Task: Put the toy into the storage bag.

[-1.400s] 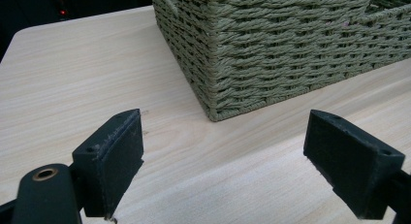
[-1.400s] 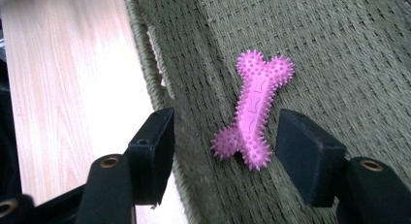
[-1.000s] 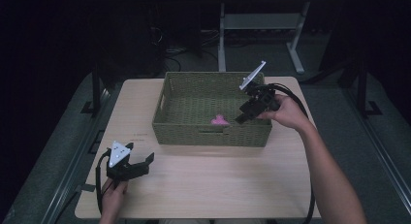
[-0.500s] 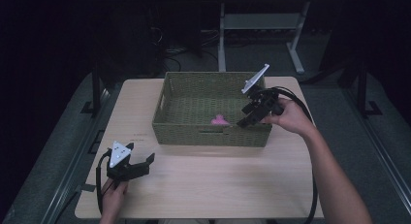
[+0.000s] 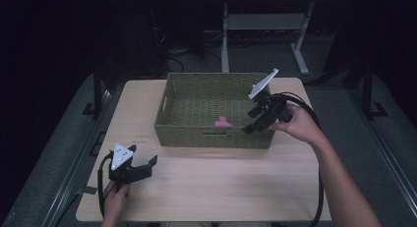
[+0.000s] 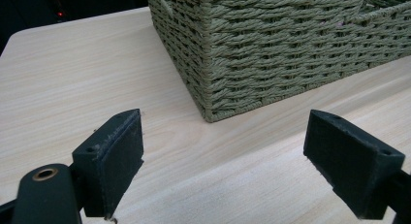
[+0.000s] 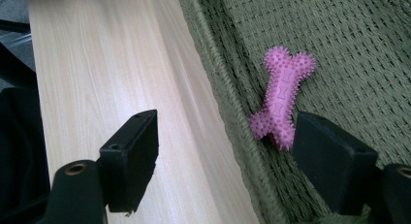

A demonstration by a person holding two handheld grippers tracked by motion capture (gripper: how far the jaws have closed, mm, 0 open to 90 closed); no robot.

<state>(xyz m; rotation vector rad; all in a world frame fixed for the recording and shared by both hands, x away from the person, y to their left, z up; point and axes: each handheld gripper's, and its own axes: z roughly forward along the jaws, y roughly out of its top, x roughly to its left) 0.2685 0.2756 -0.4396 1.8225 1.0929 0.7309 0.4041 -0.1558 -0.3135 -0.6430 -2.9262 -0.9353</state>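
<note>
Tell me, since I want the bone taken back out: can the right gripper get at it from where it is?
Probably yes. The right gripper is open above the basket's near rim, and the bone lies uncovered just below, with nothing between them.

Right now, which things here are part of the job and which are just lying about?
In the job:
- pink bone toy, lying in the basket
- woven basket
- right hand-held gripper, jaws open, just been opening, empty

Lying about:
- left hand-held gripper, open, idle on the table
</note>
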